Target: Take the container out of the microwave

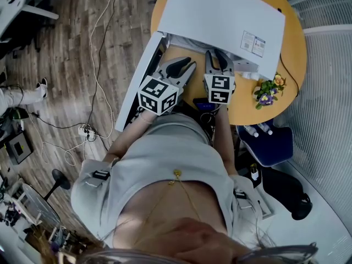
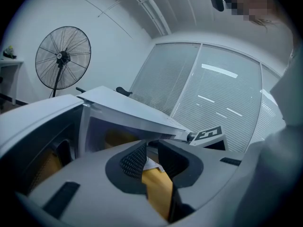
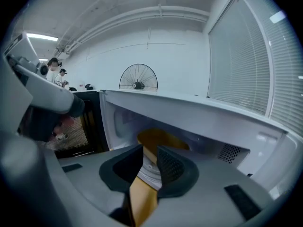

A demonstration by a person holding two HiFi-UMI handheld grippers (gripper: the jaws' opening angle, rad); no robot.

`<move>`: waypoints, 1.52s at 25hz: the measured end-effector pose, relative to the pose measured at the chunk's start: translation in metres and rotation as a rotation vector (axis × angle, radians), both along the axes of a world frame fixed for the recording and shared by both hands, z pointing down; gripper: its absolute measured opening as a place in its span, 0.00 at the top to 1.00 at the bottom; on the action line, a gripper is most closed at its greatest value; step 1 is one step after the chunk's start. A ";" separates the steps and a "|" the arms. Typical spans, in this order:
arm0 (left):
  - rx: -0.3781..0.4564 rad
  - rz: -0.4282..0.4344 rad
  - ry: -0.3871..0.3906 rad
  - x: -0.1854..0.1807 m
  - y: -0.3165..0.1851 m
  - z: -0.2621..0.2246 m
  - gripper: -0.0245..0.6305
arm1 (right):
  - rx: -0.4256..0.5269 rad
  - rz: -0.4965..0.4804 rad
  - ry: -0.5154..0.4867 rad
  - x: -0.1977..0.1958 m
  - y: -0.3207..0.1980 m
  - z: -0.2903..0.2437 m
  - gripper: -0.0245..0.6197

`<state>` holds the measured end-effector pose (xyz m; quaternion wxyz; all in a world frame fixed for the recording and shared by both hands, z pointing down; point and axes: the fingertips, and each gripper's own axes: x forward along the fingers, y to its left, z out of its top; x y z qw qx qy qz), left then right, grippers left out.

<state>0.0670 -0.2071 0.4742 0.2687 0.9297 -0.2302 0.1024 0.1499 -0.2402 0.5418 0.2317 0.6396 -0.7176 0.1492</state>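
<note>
A white microwave (image 1: pixel 220 10) stands on a round wooden table (image 1: pixel 289 65) with its door (image 1: pixel 140 76) swung open to the left. Both grippers hover at the mouth of the cavity. My left gripper (image 1: pixel 184 69) (image 2: pixel 152 148) is open and holds nothing. My right gripper (image 1: pixel 219 59) (image 3: pixel 150 151) is open too, just outside the opening (image 3: pixel 156 136). Through its jaw gap I see a white ribbed container (image 3: pixel 150 171) low inside, mostly hidden by the jaws. A white scrap of what may be the same thing (image 2: pixel 152 164) shows between the left jaws.
A small pot of flowers (image 1: pixel 267 91) sits on the table's right edge. A blue chair (image 1: pixel 269 142) stands beside it. Cables (image 1: pixel 93 54) trail over the wooden floor on the left. A standing fan (image 2: pixel 61 56) is behind the microwave.
</note>
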 end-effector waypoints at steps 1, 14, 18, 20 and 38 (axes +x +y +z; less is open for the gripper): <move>-0.001 -0.001 -0.002 -0.001 0.000 0.001 0.84 | -0.007 -0.002 0.008 0.001 -0.001 0.003 0.81; -0.020 -0.016 -0.002 -0.008 -0.007 0.006 0.84 | -0.079 -0.027 0.069 0.013 -0.019 0.038 0.81; -0.025 -0.012 0.000 -0.007 -0.007 0.007 0.84 | -0.105 -0.066 0.105 0.014 -0.029 0.047 0.78; -0.027 -0.011 -0.001 -0.007 -0.007 0.008 0.84 | -0.122 -0.096 0.135 0.014 -0.033 0.051 0.78; -0.039 -0.025 -0.007 -0.012 -0.005 0.013 0.84 | -0.246 -0.269 0.351 0.009 -0.048 0.080 0.77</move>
